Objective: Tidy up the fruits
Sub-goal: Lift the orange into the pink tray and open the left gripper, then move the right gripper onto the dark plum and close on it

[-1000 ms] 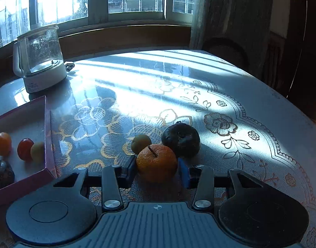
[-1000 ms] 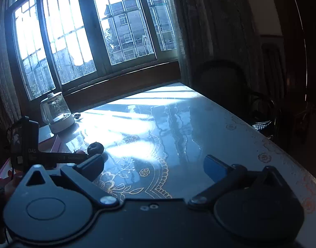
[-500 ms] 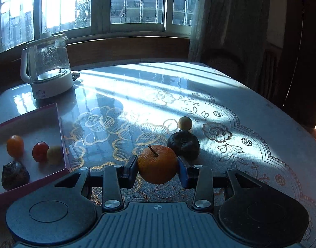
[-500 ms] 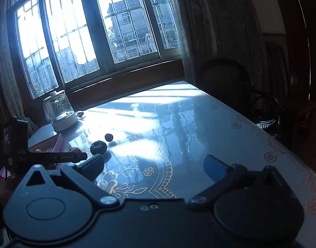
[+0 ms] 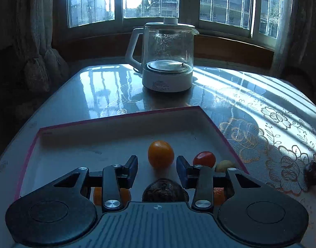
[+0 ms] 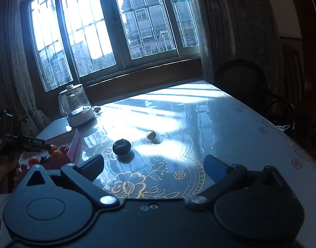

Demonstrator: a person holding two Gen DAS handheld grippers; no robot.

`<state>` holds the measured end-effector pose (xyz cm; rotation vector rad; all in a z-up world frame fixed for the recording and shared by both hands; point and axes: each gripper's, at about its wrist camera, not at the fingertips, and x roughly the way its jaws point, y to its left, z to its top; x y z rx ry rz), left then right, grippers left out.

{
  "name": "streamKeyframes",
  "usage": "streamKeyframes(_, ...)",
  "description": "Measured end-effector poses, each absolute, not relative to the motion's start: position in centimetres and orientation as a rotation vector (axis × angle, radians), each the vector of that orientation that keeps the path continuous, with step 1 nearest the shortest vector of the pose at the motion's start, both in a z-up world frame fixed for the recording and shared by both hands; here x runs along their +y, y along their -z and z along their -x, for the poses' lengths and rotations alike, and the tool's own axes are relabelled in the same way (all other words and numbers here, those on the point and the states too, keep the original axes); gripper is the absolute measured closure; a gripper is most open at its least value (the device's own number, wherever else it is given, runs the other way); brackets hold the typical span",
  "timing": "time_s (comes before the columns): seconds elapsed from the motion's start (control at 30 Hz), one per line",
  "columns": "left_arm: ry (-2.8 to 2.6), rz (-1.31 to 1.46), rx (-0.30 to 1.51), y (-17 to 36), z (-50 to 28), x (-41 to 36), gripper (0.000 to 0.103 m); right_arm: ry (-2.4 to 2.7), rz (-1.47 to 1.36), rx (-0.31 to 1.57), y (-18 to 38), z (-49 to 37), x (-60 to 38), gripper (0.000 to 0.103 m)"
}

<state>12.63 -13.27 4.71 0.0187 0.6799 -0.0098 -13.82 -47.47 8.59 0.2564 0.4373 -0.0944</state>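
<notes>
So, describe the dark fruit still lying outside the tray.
On the table, right of the pink tray, two fruits lie loose. The dark fruit is the nearer, larger one, dimpled on top, unlike the small pale fruit behind it.

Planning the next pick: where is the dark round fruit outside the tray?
Right wrist view, left of centre: the dark round fruit sits on the lace-patterned table, between the pink-walled tray and the small yellowish round fruit.
</notes>
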Motion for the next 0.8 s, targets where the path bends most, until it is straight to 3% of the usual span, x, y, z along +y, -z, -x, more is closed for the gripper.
streamKeyframes(0.07,0.017,-0.021,0.677,-4.5,-12.7,-12.9,0.062,0.088,-0.256,0.437,-8.7,13.6,-47.2,0.0)
streamKeyframes(0.17,0.025,-0.014,0.667,-4.4,-12.2,-13.0,0.049,0.084,-0.253,0.438,-8.8,13.3,-46.9,0.0)
streamKeyframes(0.3,0.08,0.014,0.644,-5.8,-10.4,-13.5,0.047,0.063,-0.244,0.449,-9.0,12.7,-46.5,0.0)
streamKeyframes(0.37,0.117,0.012,0.63,-6.6,-8.9,-14.0,0.037,0.035,-0.234,0.46,-9.0,11.7,-46.1,0.0)
streamKeyframes(0.43,0.139,-0.008,0.598,-7.4,-7.0,-14.4,0.013,0.004,-0.198,0.469,-9.2,10.1,-45.3,0.0)
streamKeyframes(0.8,0.154,0.063,0.587,-9.6,-0.5,-9.6,0.01,-0.158,0.107,0.562,-6.2,-3.1,-38.4,0.002)
